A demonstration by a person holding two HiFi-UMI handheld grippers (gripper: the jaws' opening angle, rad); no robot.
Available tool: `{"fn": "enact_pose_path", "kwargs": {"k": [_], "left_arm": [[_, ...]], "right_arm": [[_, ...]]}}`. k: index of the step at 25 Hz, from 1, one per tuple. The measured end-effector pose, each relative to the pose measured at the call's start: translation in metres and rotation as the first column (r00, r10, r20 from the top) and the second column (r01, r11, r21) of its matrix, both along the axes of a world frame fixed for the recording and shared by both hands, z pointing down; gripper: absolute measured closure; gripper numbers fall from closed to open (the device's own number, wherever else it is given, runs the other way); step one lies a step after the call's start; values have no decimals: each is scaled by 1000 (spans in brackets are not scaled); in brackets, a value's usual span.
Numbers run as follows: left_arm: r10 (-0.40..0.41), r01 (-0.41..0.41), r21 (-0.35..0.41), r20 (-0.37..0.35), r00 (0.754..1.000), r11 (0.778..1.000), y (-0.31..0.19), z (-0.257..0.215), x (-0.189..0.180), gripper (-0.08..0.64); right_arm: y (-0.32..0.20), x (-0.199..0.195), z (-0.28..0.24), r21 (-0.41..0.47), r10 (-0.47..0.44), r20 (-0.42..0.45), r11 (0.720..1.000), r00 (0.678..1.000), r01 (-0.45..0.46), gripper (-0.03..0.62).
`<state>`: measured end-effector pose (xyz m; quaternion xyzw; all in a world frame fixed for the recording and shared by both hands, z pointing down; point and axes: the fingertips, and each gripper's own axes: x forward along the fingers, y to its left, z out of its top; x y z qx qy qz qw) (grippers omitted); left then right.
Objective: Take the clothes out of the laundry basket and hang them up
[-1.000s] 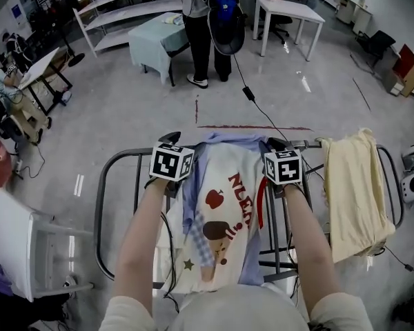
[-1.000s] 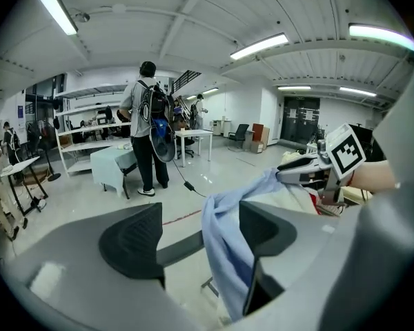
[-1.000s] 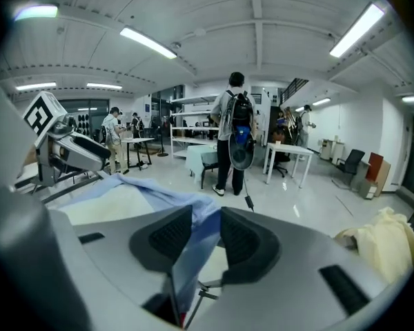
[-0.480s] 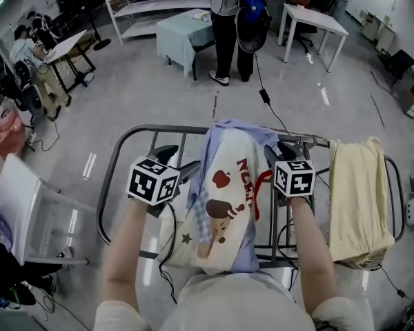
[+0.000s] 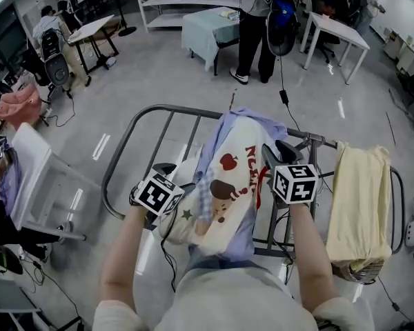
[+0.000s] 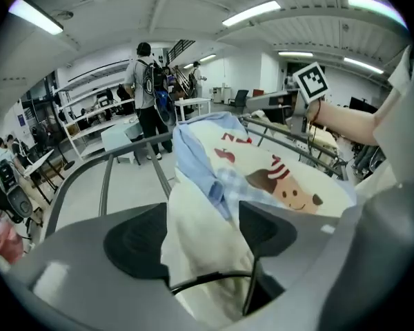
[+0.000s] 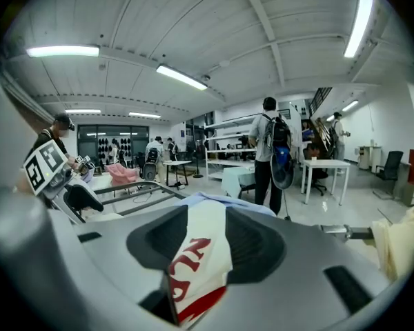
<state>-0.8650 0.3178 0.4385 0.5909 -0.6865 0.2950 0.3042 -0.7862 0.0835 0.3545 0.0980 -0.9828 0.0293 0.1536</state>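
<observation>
A cream shirt [image 5: 231,185] with blue sleeves, red letters and cartoon prints lies draped over the metal drying rack [image 5: 134,140]. My left gripper [image 5: 174,178] is at the shirt's near left edge. In the left gripper view, cream cloth [image 6: 193,247] fills the gap between its pads [image 6: 134,243], so it is shut on the shirt. My right gripper [image 5: 279,152] is at the shirt's right edge near the far rail. Its jaws have just been opening a little, but the lettered cloth [image 7: 193,274] still sits pressed between its pads [image 7: 255,243].
A yellow garment [image 5: 359,192] hangs over the rack's right end. A white chair [image 5: 38,178] stands to the left of the rack. Beyond the rack a person [image 5: 259,19] stands by a cloth-covered table [image 5: 203,33]. More people and desks are at the far left.
My left gripper has moved from the rack's far rail toward me and to the left along the shirt's edge. The right gripper has stayed at the shirt's right edge. The view has swung left.
</observation>
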Motion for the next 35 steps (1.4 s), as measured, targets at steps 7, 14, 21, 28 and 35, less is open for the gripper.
{"fn": "enact_pose_path", "kwargs": {"k": [7,14,21,28,35], "left_arm": [[-106,106,15,3,994,994,22,9,-17,434],[-60,60,37,-22,998,997,29,-15,-48,528],[-90,90,48,-7,996,995,40,-34,-115,528],[-108,105,55,44,993,993,32,-45,-180,529],[-88,84,35,127,988,996,6,-40,-232,528]], "right_arm": [[20,1,-1,2,-26,-9,1000,1000,26,423],[21,2,1,-4,34,-15,999,999,-35,434],[35,1,16,-22,114,-44,993,993,-115,439],[53,9,22,-32,210,-54,977,976,-212,442],[67,19,17,-16,303,-44,953,952,-304,443]]}}
